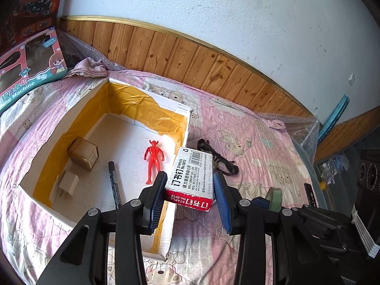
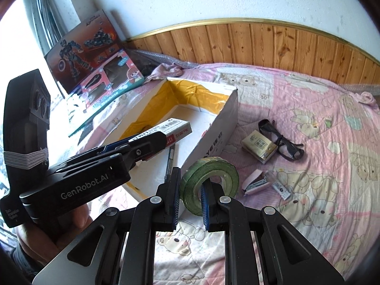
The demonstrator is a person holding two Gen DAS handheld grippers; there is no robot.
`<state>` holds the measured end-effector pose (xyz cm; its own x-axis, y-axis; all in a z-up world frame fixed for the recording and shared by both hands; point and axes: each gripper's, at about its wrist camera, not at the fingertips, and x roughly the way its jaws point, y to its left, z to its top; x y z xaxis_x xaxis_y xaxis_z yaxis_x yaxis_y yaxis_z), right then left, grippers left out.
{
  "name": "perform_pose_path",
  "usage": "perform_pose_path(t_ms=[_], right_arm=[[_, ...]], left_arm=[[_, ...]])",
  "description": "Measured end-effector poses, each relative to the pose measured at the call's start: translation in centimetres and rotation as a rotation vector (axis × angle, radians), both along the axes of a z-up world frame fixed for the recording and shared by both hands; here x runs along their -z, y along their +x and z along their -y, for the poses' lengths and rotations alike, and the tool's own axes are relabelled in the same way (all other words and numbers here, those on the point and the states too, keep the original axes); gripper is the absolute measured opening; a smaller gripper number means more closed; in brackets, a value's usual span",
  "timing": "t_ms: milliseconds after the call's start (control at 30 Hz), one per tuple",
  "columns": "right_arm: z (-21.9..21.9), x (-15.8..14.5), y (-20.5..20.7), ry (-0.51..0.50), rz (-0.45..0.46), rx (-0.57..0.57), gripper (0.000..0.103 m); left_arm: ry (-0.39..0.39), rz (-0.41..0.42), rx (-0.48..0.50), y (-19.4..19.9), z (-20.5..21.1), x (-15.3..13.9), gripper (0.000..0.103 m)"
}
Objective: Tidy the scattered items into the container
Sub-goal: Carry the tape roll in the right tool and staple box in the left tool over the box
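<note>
Left wrist view. Surface: a bed with a pink patchwork quilt (image 1: 256,142) printed with bears and rabbits. Behind it, wood panelling (image 1: 190,54) with a brass-coloured top strip under a white plaster wall. A toy carton (image 1: 30,71) at far left reads "Machine". The left gripper (image 1: 190,187) is clamped on a staples box (image 1: 192,178), held over the near right wall of the open white container (image 1: 59,128), which is lined with yellow tape. Box print: "STAPLES No.0012", "DELI GROUP CO. LTD", plus a barcode. Inside the container: a red figure (image 1: 154,159), a black marker (image 1: 115,180), a small brown tin (image 1: 84,153) and a white charger plug (image 1: 67,182). Black glasses (image 1: 218,159) lie on the quilt just right of the container.

Right wrist view. The right gripper (image 2: 189,190) is closed on a green tape roll (image 2: 209,180), one finger through its core, near the container's near corner. The other tool's body reads "GenRobot.AI". The container's outer wall carries partial lettering "YE". Still on the quilt, right of the container: a yellow packet (image 2: 258,146) beside the glasses, and a pink stapler (image 2: 256,182).
</note>
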<state>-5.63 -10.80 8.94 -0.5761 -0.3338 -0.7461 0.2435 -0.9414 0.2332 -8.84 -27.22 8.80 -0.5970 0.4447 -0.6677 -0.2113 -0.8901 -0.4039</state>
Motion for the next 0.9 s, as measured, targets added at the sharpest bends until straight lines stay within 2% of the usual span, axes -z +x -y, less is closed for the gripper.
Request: perform_pose_path(t_ms=[200, 533, 900], right_arm=[[0.9, -0.9, -0.9, 0.017, -0.015, -0.008, 0.016], [3.8, -1.8, -2.6, 0.046, -0.024, -0.056, 0.016], [6.0, -2.7, -6.7, 0.04, 0.015, -0.095, 0.016]], left_arm=[[0.038, 0.011, -0.05, -0.4, 1.9, -0.4, 0.041], [0.094, 0.084, -0.192, -1.4, 6.6, 0.7, 0.041], [0.105, 0.095, -0.271, -1.7, 9.3, 1.0, 0.041]])
